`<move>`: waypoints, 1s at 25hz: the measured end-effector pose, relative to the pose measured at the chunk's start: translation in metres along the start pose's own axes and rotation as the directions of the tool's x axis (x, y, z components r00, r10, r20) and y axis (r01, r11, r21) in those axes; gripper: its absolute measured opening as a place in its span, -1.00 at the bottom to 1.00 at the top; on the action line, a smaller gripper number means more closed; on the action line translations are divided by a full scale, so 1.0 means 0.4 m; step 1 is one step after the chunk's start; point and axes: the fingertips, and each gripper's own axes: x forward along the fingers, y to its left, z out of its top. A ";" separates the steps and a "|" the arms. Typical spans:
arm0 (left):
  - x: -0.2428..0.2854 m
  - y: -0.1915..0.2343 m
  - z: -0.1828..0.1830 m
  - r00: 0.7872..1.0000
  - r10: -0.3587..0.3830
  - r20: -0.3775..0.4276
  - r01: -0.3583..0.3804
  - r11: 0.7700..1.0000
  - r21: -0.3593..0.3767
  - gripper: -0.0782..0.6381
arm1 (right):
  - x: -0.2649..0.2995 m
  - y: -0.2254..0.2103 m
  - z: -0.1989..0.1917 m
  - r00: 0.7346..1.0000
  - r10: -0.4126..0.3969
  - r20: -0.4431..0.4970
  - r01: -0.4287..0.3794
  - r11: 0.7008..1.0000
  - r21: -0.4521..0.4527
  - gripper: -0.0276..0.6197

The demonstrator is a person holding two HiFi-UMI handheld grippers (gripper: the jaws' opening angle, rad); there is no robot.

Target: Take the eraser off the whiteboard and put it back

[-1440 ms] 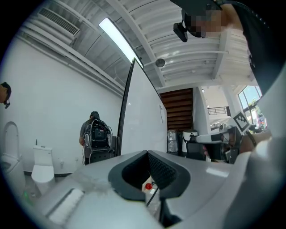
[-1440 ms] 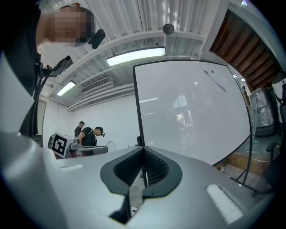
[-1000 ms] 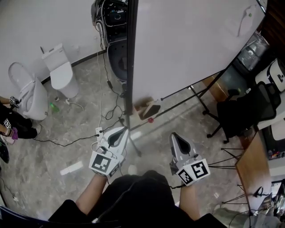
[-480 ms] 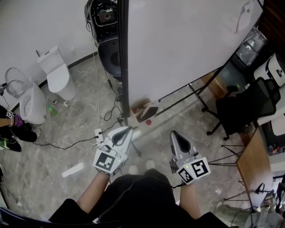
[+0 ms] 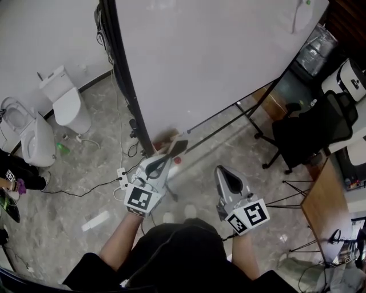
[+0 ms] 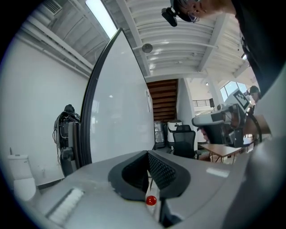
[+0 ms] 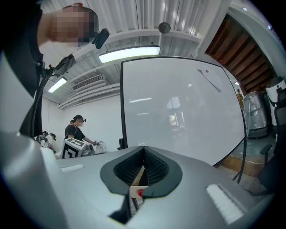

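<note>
The big whiteboard [image 5: 211,63] stands on a black frame ahead of me. The eraser [image 5: 298,17] is a pale slanted bar stuck near the board's top right corner, also seen in the right gripper view as the eraser [image 7: 210,79]. My left gripper [image 5: 162,162] is shut and empty, its tip close to the board's lower left corner and the end of the tray [image 5: 178,147] with a red knob [image 5: 177,161]. My right gripper [image 5: 227,174] is also shut and empty, lower and to the right, pointing level at the board [image 7: 178,112]. Both are far below the eraser.
Two white toilets [image 5: 66,103] [image 5: 31,140] stand on the floor at left. Cables and a power strip [image 5: 122,174] lie by the board's black post [image 5: 123,86]. A black office chair [image 5: 311,134] and a wooden table [image 5: 323,212] are at right. Another person [image 7: 77,129] stands nearby.
Both grippers have moved forward toward the whiteboard, the left one farther, up to the tray's end. Both jaws stayed shut.
</note>
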 end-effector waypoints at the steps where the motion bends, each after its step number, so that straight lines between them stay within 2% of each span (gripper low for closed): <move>1: 0.018 0.000 -0.011 1.000 -0.005 -0.016 0.005 1.000 0.015 -0.77 | 0.000 -0.006 0.000 1.000 0.002 -0.003 -0.002 1.000 -0.001 -0.89; 10: 0.129 0.034 -0.099 0.993 0.014 -0.121 -0.008 0.999 0.051 -0.72 | 0.000 -0.033 -0.016 0.999 0.029 -0.019 -0.029 1.000 0.008 -0.89; 19: 0.181 0.041 -0.152 0.978 -0.008 -0.211 0.015 0.999 0.031 -0.35 | -0.013 -0.060 -0.023 0.999 0.027 -0.027 -0.027 0.999 0.022 -0.89; 25: 0.218 0.029 -0.178 0.956 -0.022 -0.292 0.041 0.997 0.062 -0.10 | -0.017 -0.083 -0.025 1.000 0.016 -0.024 -0.015 0.999 0.030 -0.89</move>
